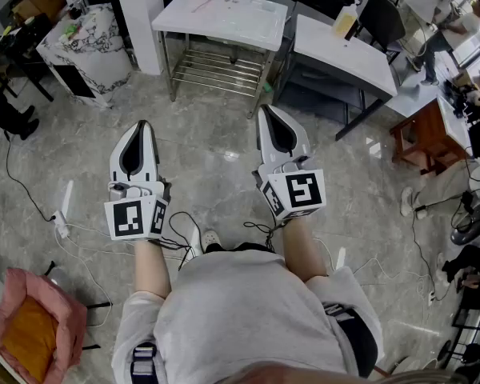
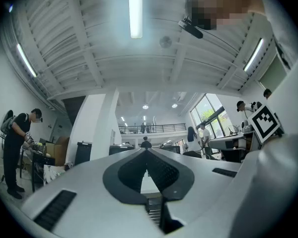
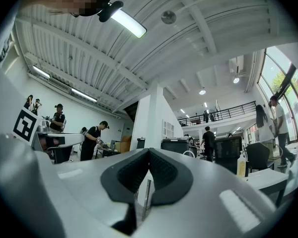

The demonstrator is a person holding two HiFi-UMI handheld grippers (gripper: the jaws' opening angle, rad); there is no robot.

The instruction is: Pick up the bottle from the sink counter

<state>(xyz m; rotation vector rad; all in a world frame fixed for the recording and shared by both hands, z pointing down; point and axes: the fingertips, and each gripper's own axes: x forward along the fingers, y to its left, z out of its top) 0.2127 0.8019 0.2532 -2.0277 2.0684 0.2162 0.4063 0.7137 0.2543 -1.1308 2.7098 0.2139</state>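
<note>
A pale bottle of yellowish liquid [image 1: 346, 21] stands at the far right, on the white desk [image 1: 360, 58] just right of the white sink counter [image 1: 224, 18]. It also shows in the right gripper view as the bottle [image 3: 242, 165] on a table edge. My left gripper [image 1: 142, 125] and right gripper [image 1: 266, 109] are held side by side over the marble floor, well short of the counter. Both point toward it. Each has its jaws pressed together with nothing between them, as the left gripper [image 2: 147, 150] and right gripper [image 3: 149, 150] show in their own views.
The counter rests on a metal frame with a lower rack [image 1: 216, 70]. A marble-patterned cabinet [image 1: 88, 42] is at the far left, a wooden stool [image 1: 424, 134] at the right. Cables and a power strip [image 1: 62, 214] lie on the floor. Several people stand around the room.
</note>
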